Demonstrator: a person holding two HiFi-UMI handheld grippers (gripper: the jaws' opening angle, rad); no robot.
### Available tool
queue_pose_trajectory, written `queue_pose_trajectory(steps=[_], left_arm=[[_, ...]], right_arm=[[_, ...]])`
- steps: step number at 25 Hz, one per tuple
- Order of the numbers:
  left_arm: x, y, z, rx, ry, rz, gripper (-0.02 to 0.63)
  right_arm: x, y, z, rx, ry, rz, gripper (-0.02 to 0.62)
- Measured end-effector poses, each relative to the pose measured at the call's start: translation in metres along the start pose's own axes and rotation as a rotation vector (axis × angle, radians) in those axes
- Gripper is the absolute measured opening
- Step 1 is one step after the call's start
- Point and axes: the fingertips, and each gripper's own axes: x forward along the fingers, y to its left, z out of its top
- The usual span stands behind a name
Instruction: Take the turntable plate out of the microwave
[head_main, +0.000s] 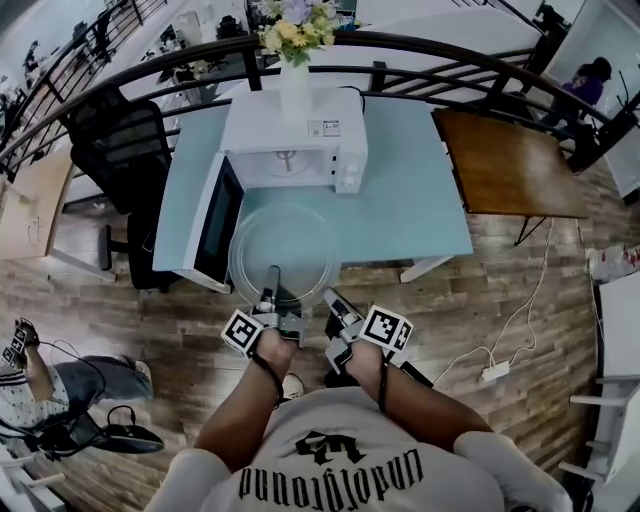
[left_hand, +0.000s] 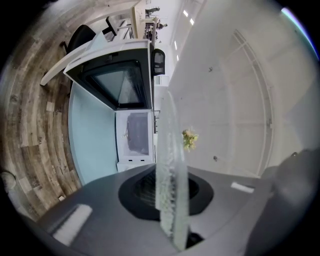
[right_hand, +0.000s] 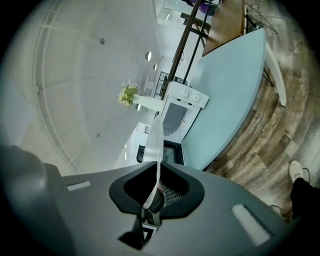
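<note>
The clear glass turntable plate (head_main: 285, 255) hangs level outside the white microwave (head_main: 295, 140), over the front edge of the pale blue table (head_main: 420, 190). My left gripper (head_main: 272, 300) is shut on its near rim, and my right gripper (head_main: 333, 305) is shut on the rim just to the right. In the left gripper view the plate (left_hand: 170, 190) runs edge-on between the jaws of that gripper (left_hand: 170, 202), with the microwave (left_hand: 135, 135) beyond. The right gripper view shows the thin rim (right_hand: 154, 155) pinched in the right gripper (right_hand: 151, 197). The microwave door (head_main: 218, 222) stands open to the left.
A white vase of flowers (head_main: 295, 85) stands on top of the microwave. A black office chair (head_main: 120, 150) sits left of the table, a brown wooden table (head_main: 510, 165) to the right. A dark curved railing (head_main: 420, 50) runs behind. A white power strip (head_main: 495, 372) lies on the wood floor.
</note>
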Motion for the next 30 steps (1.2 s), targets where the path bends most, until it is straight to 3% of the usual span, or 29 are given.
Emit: queue_pose_trajectory(steps=[17,30], left_arm=[[-0.081,-0.025,0.041,-0.006,0.138,-0.018,0.075],[-0.119,-0.044,0.051,-0.008,0.166,-0.049,0.075]], right_arm=[[-0.025,0.042,-0.101,0.002,-0.131,-0.002,0.023],[-0.043,0.064,-0.14,-0.028,-0.173,0.013,0.025]])
